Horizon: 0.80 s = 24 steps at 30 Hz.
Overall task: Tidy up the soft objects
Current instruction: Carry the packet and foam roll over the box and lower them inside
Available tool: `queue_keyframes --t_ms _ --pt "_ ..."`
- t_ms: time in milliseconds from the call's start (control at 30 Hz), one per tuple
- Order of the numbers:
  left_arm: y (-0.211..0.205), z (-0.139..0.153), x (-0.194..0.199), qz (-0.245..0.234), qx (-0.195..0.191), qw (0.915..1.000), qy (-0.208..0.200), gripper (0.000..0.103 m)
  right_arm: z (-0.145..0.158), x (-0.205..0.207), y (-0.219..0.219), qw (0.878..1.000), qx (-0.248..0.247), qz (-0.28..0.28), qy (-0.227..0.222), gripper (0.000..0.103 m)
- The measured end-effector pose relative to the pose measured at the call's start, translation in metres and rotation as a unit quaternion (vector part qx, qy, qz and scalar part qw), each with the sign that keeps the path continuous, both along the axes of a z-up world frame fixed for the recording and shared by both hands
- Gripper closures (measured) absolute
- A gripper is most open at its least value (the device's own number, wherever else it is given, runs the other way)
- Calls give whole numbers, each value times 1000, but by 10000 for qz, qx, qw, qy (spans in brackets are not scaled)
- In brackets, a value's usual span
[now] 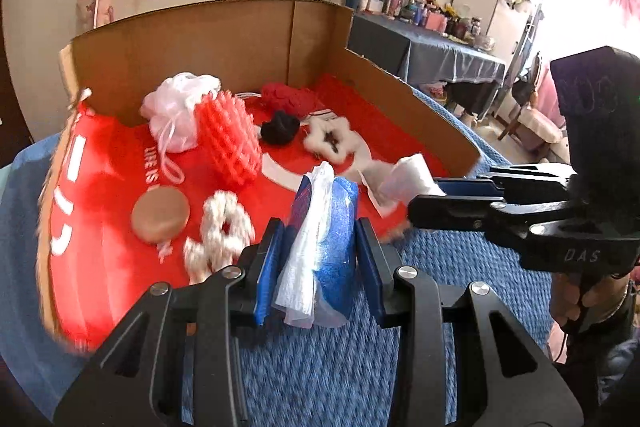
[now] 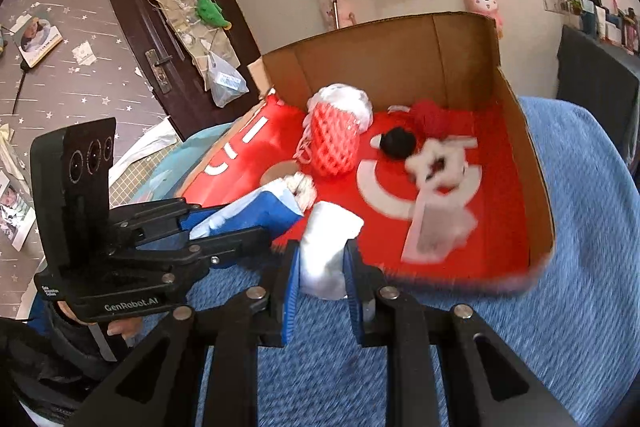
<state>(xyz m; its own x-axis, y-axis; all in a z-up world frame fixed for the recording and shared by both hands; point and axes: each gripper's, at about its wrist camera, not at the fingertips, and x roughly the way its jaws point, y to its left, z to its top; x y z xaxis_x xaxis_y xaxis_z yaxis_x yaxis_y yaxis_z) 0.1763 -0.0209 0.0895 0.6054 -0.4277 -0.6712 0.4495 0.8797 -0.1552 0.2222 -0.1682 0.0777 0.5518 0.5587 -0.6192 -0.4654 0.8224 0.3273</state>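
Observation:
My left gripper (image 1: 320, 239) is shut on a blue glittery foam piece with white wrap (image 1: 324, 251), held at the near edge of the cardboard box (image 1: 224, 39). My right gripper (image 2: 320, 263) is shut on a white soft roll (image 2: 326, 251), also at the box's near edge, just right of the left gripper (image 2: 264, 223). Inside the red-lined box lie a white mesh pouch (image 1: 176, 111), a red foam net (image 1: 228, 143), a black pom (image 1: 280, 127), a red knit piece (image 1: 288, 97), a white fluffy scrunchie (image 1: 330, 139), a tan round puff (image 1: 160, 213) and a cream scrunchie (image 1: 220, 231).
The box sits on a blue knit blanket (image 1: 440, 259). A white flat packet (image 2: 436, 227) lies in the box's near right corner. A dark door (image 2: 168, 23) stands at left, a cluttered table (image 1: 424, 43) at right.

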Motion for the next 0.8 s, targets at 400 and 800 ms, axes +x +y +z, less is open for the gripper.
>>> queue_keyframes --t_ms 400,800 --pt "-25 -24 67 12 415 9979 491 69 -20 72 10 9939 -592 554 753 79" --pt "-33 -39 78 25 550 9962 675 68 -32 84 26 9828 -1277 917 969 77"
